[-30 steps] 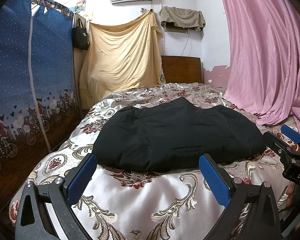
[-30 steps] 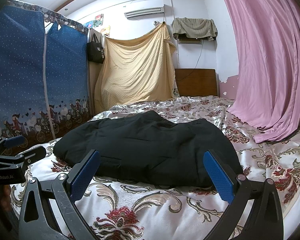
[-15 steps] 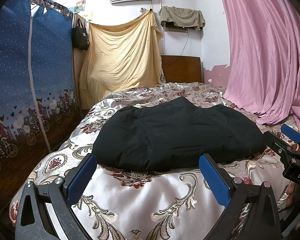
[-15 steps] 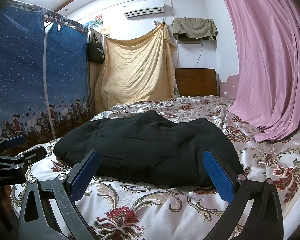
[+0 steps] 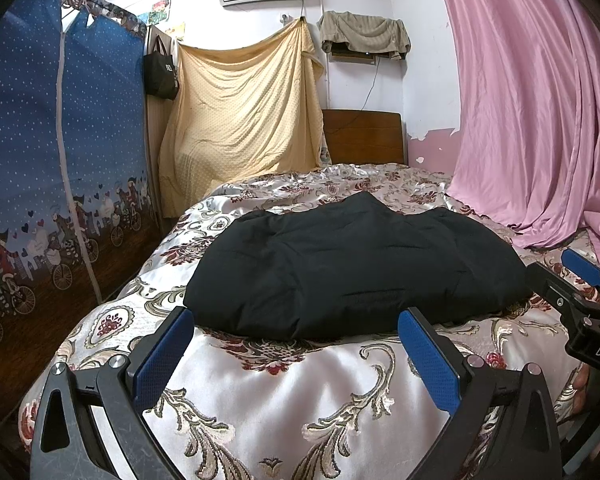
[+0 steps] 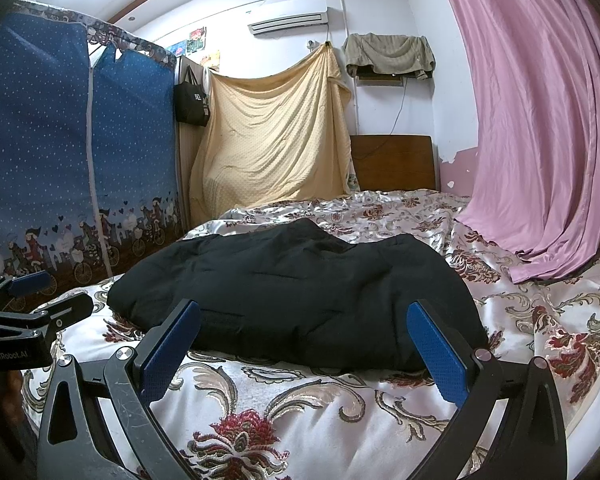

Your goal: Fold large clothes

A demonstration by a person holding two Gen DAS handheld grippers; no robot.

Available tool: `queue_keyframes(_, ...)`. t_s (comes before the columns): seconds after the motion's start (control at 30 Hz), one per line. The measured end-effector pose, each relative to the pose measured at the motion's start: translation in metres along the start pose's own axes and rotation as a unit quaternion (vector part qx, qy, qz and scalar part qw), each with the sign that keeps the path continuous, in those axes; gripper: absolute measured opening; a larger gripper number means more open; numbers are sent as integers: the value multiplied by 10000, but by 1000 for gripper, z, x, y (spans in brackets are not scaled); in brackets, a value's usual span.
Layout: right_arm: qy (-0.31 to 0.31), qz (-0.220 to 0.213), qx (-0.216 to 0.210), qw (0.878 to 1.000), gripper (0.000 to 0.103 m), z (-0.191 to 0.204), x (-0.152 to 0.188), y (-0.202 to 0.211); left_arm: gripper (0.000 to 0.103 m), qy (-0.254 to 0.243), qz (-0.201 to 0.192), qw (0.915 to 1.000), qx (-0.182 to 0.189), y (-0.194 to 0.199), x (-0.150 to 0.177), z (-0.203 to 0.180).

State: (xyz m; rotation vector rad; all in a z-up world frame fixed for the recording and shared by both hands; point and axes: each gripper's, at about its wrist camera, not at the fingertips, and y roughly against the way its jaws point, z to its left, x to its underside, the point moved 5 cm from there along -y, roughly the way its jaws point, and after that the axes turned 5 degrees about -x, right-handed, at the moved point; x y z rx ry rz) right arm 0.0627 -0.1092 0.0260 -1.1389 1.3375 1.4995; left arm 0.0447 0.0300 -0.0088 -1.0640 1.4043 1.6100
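A large black padded garment [image 5: 352,268] lies in a folded bundle across the middle of the bed; it also shows in the right wrist view [image 6: 300,292]. My left gripper [image 5: 296,352] is open and empty, held just short of the garment's near edge. My right gripper [image 6: 304,344] is open and empty, also at the near edge, toward the garment's right half. The right gripper shows at the right edge of the left wrist view [image 5: 576,292]. The left gripper shows at the left edge of the right wrist view [image 6: 28,304].
The bed has a satin floral cover [image 5: 300,392]. A blue fabric wardrobe [image 5: 52,152] stands along the left. A pink curtain [image 5: 540,100] hangs on the right and drapes onto the bed. A yellow sheet [image 5: 244,108] and wooden headboard [image 5: 364,136] are behind.
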Motion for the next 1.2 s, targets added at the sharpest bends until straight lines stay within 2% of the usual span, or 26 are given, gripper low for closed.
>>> queue_keyframes(0.33,7,13,-17,10000,101,2,1,1,103,178,162,9997,6,-1,5,9)
queue_keyframes(0.97,12,47,-30,10000,101,11,8,0,103,146,24,9997,-182,0,5,15)
queue_keyframes(1.2,8,50,-29,10000,101,9,7,0,103,177,118,9995,-247,-4,4,15)
